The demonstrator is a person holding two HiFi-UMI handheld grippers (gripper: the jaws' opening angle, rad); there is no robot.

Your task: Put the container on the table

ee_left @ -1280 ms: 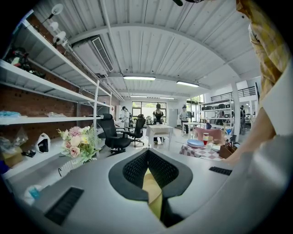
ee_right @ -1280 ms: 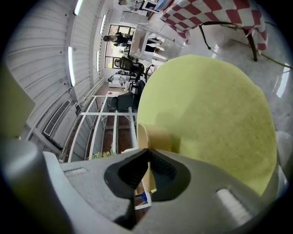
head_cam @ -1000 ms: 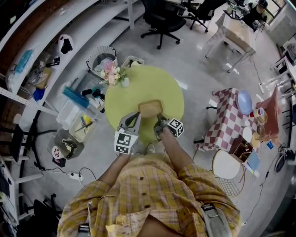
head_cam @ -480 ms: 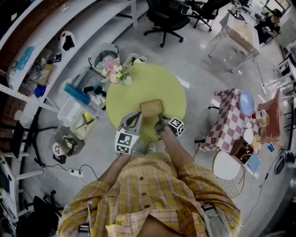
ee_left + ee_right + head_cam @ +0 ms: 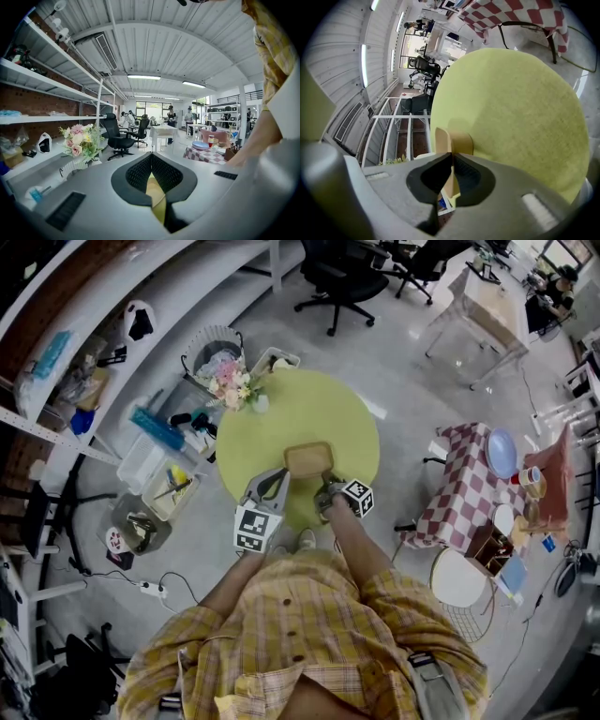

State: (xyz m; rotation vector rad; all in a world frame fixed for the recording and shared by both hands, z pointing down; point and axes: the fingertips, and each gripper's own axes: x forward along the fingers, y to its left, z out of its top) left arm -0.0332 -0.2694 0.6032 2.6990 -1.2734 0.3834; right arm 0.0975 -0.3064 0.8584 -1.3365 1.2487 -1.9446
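While the right gripper (image 5: pixel 451 158) clamps the container (image 5: pixel 307 457), the left gripper (image 5: pixel 151 164) seemingly does too.

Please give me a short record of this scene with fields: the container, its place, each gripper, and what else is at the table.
container: tan, shallow, rectangular
place: near side of the green round table; resting or just lifted, unclear
right gripper: shut on the container's thin wall
left gripper: shut on a thin tan strip, apparently the container's rim
also there: flowers at the table's far left edge
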